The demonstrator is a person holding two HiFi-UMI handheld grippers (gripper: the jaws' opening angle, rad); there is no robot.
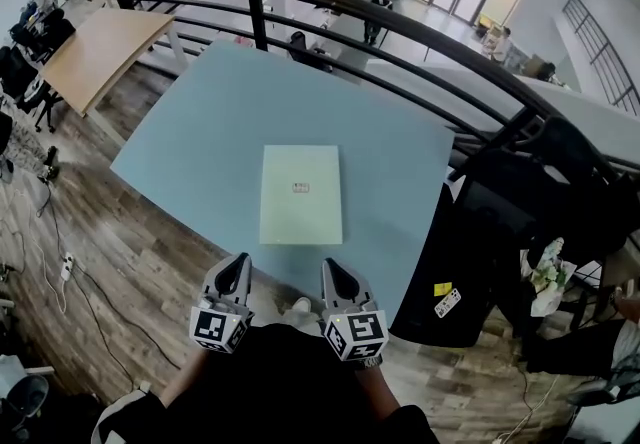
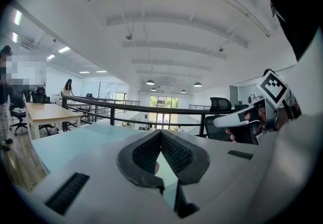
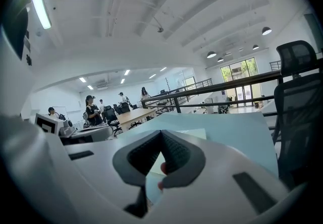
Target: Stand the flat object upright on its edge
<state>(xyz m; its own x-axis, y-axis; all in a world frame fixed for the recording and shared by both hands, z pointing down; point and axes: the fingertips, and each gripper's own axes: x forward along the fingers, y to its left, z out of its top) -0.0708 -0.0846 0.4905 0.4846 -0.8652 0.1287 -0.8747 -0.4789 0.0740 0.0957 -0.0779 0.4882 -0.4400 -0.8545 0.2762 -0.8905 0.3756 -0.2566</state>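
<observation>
A: What is nearest to the person?

B: The 2 tools. The left gripper (image 1: pixel 238 262) and the right gripper (image 1: pixel 331 267) are side by side at the near edge of the light blue table (image 1: pixel 190 122). The jaws of each one are closed together, and they hold nothing.

A: Where is the flat object?

B: The flat object (image 1: pixel 300 194) is a pale green rectangle with a small label in its middle. It lies flat on the table, just beyond the 2 grippers and apart from them.

A: And farther?

B: A black railing (image 1: pixel 400 27) curves behind the table. A wooden desk (image 1: pixel 100 52) stands at the left and a black office chair (image 3: pixel 298 97) at the right.
</observation>
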